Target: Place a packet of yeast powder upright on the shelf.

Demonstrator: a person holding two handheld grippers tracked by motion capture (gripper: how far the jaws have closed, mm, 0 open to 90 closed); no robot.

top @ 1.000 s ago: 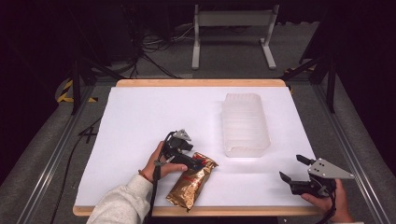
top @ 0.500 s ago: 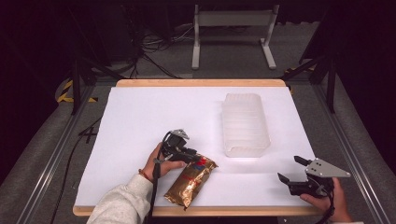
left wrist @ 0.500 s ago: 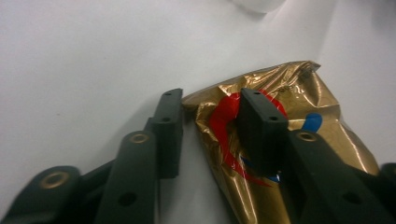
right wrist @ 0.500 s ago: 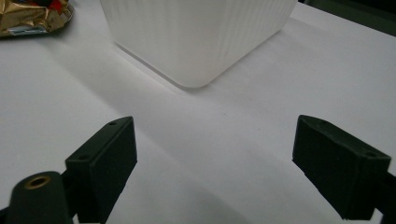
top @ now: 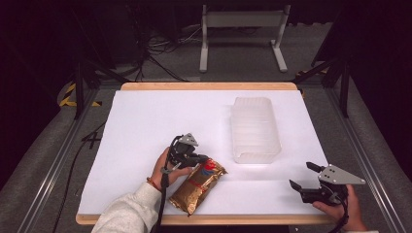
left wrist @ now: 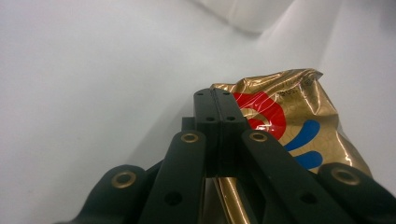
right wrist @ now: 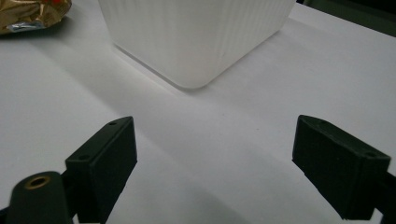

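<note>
A gold foil snack bag [top: 198,187] with a red and blue mark lies near the front edge of the white table [top: 145,126]. My left gripper [top: 200,160] rests at the bag's upper end. Its jaws have just been closing. In the left gripper view they stand pressed together [left wrist: 215,95] along the edge of the bag [left wrist: 299,116], which seems pinched between the pads. My right gripper [top: 301,175] sits low at the front right, open, with bare table between its fingers [right wrist: 215,140].
A translucent white ribbed container [top: 255,128] stands right of centre, and its near corner [right wrist: 196,37] shows ahead of the right gripper. The bag's tip [right wrist: 28,14] shows at that view's top left. Dark floor, cables and a metal stand lie beyond the table.
The left gripper's jaws have come together at the bag's upper end. The hand shifted only slightly. The right gripper has stayed where it was.
</note>
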